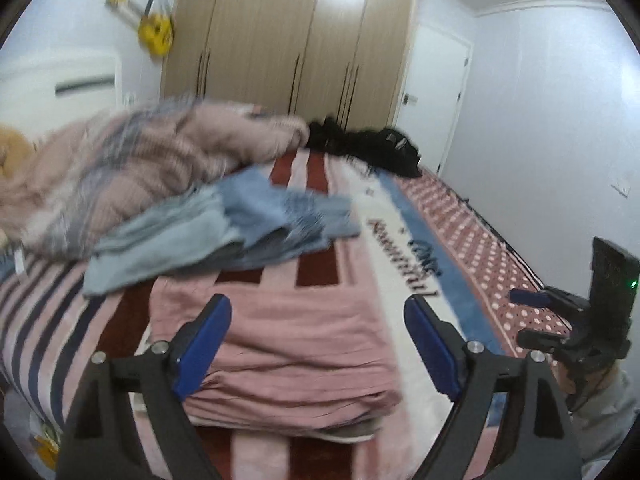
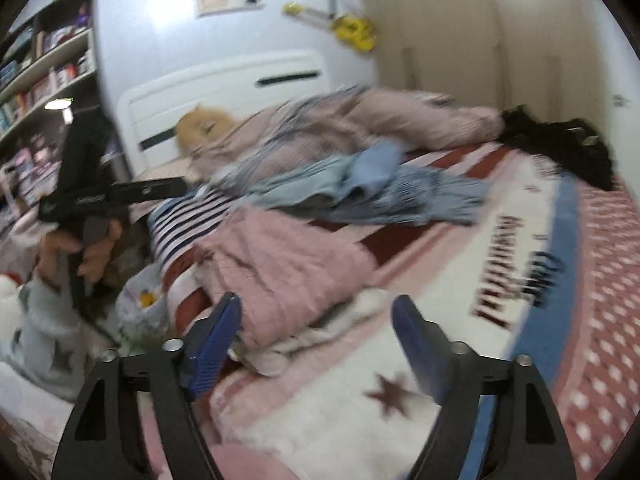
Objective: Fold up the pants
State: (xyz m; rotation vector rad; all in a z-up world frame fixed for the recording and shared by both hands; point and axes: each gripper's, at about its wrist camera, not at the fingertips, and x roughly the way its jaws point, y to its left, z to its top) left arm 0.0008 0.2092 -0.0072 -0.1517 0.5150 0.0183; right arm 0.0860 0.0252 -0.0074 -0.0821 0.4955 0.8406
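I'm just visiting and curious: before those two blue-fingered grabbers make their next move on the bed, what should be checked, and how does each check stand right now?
1. Left gripper open and empty: ok.
2. Right gripper open and empty: ok.
3. Pink pants lying folded on the bed: ok.
4. Fold edges neatly aligned: cannot tell, blurred.
5. Blue clothes behind still unfolded: not ok.

Dark lettering runs across the blanket (image 1: 404, 240) ahead of the tool, upside down and too blurred to read.
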